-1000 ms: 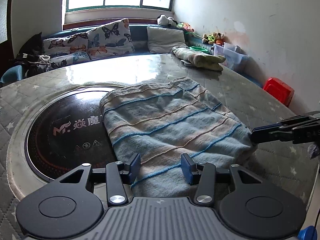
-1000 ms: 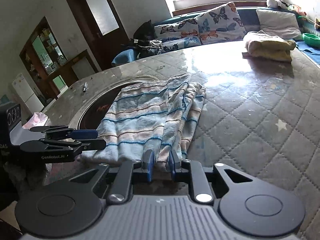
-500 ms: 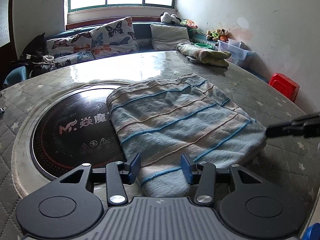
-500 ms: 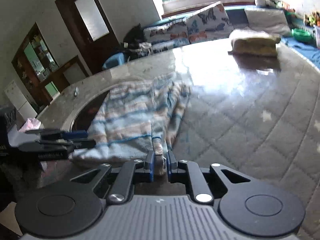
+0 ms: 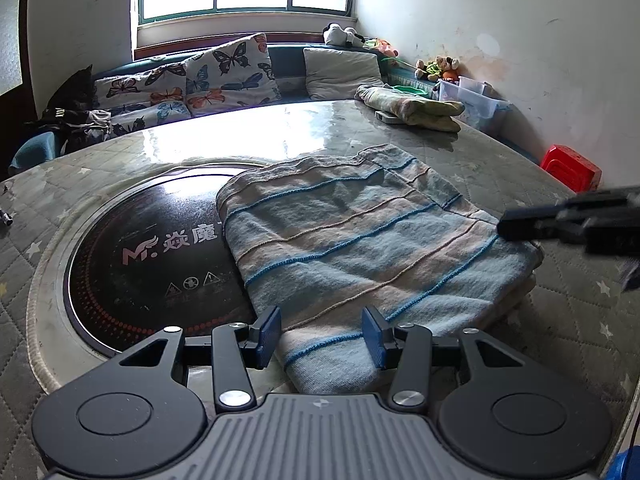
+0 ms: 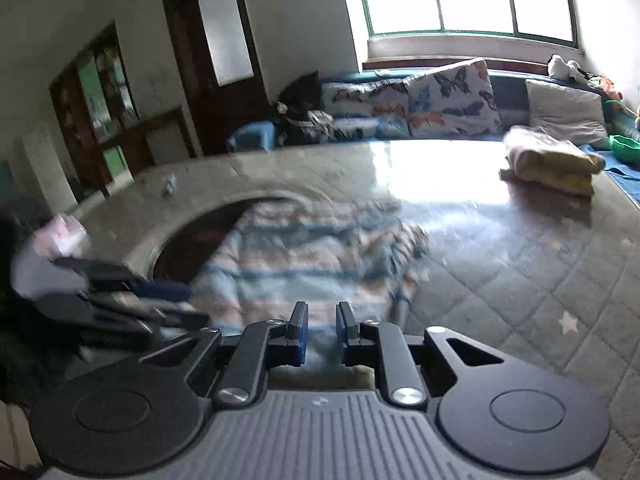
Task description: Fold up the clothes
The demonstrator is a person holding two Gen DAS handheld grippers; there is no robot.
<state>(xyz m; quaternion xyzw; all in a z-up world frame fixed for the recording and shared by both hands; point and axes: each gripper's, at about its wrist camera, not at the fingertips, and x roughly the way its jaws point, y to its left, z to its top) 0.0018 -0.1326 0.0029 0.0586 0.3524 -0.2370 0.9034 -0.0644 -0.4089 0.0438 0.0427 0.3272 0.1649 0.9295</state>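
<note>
I am finishing a fold: the striped garment is lying doubled on the desk, half over the dark round plate at nine o'clock. My left tool is standing apart over its near hem. My right tool, clamped on the edge half a second ago, has just been opening, nothing pinched now. Next I am judging a fresh grip for another fold.
</note>
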